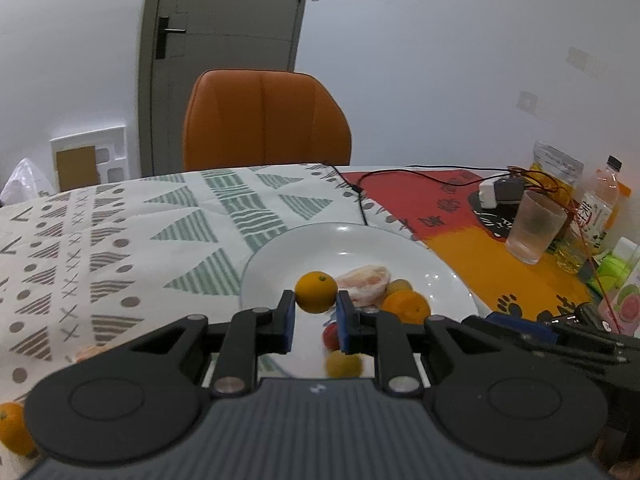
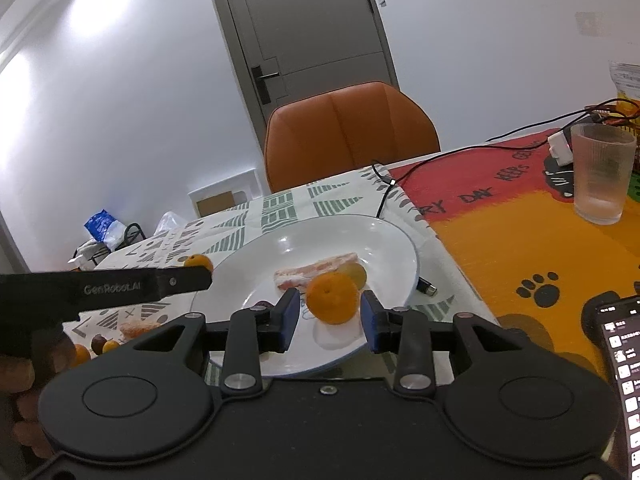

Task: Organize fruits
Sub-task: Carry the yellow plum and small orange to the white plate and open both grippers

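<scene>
Left-wrist view shows the left tongs gripping a small orange between their blue pads, the fruit held above the near-left part of a white plate. Right-wrist view shows the right tongs spread open on either side of a larger orange, which sits on the plate's near part; a gap shows on both sides, so the pads do not touch it. Just behind that orange lie a peeled pomelo wedge and a yellow-green fruit, all on the plate. In the left-wrist view a red fruit and a yellowish one show blurred behind the pads. Off the plate, toward the table's near-left corner, more fruit lies on the patterned cloth: an orange and a pale segment. Toward the right edge, on a red and orange mat, stands a ribbed glass. An orange chair faces the far edge.
</scene>
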`<state>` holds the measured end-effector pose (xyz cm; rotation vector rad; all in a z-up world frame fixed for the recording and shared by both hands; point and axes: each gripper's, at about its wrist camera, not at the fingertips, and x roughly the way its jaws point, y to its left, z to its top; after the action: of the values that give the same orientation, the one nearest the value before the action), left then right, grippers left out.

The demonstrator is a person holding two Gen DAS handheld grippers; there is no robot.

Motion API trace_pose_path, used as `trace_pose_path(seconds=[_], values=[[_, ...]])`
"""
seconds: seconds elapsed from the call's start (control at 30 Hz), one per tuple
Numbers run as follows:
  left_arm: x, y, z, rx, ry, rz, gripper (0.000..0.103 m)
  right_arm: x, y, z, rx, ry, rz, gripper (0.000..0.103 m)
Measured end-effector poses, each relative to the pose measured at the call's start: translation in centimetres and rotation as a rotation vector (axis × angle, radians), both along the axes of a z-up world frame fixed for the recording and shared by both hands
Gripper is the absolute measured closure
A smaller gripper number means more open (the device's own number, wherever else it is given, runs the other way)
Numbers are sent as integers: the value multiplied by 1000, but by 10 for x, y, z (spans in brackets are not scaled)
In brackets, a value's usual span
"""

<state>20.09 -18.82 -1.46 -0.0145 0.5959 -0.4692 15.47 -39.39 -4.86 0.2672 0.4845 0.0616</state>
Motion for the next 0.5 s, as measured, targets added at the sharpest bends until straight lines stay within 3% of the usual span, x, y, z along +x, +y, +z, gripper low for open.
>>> trace_pose_path(seconds=[0.2,0.5], values=[[3,-5,4,6,-4,-10,83,-1,0,-1,6,0,2,68],[-1,16,2,27,-5,61,80,3,13,-2,9,5,37,66]])
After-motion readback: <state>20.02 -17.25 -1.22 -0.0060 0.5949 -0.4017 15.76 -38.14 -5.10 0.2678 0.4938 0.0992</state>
